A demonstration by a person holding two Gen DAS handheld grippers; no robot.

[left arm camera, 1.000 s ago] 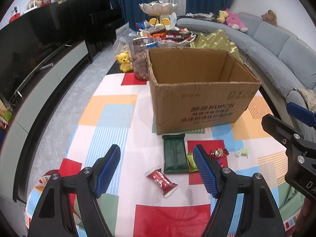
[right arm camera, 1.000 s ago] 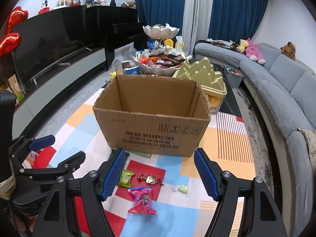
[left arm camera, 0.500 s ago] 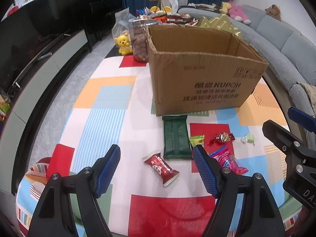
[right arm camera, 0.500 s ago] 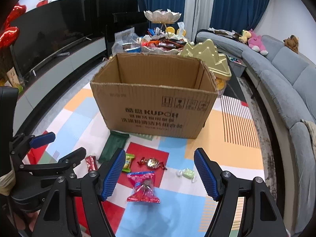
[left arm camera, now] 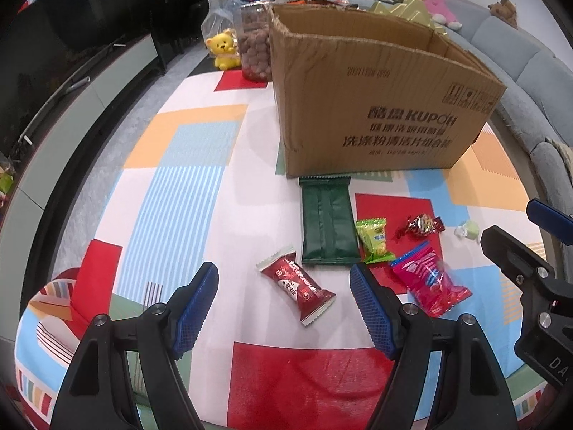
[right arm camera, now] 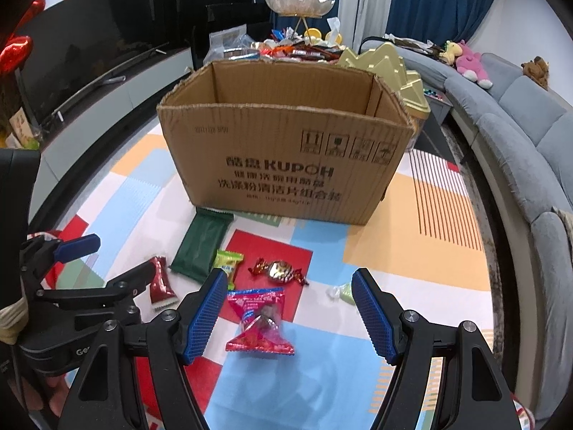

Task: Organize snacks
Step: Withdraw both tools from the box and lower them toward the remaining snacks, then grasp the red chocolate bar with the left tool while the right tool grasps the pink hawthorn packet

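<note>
On the near side of the box (right arm camera: pixel 286 165) I can read "KUPOH" in dark print, with lines of Chinese characters beside and under it that I cannot make out fully. Above that, to the right, stands a row of four square handling signs; their pictures are too blurred to name. Near the box's top left is a small stamped line of digits, too faint to read. The green pack (left arm camera: pixel 374 239) and the red pack (left arm camera: pixel 299 284) carry print too small to read. My left gripper's body (right arm camera: pixel 77 353) shows the letters "Go".
</note>
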